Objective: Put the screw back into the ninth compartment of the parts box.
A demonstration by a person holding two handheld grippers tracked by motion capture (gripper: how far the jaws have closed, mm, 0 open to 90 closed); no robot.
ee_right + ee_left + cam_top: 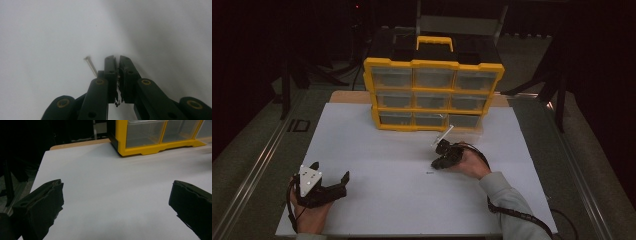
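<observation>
Your right gripper (117, 58) is clenched nearly tight, its two black jaws standing almost together with only a thin slit between them, tips pointing down at the white tabletop (50, 30). A small screw (90, 65) is lying on the white surface just beside the left jaw in the right gripper view, its head pointing away from the camera; whether the jaw is touching it or pinching its near end is not clear, since the shank is disappearing behind the jaw. The screw is slim, pale and metallic, threaded along its length.

In the high view, your right gripper (435, 164) is sitting near the middle of the table, in front of the yellow drawer organizer (433, 94), and your right hand (472, 162) is wrapping its body from the right, the grey sleeve (512, 205) angling in from the bottom right.

Your left gripper (116, 192) is standing wide open with nothing between its jaws, over bare white tabletop. In the high view your left hand (312, 212) is holding it low at the table's near left corner, the grey plate (308, 179) facing up.
</observation>
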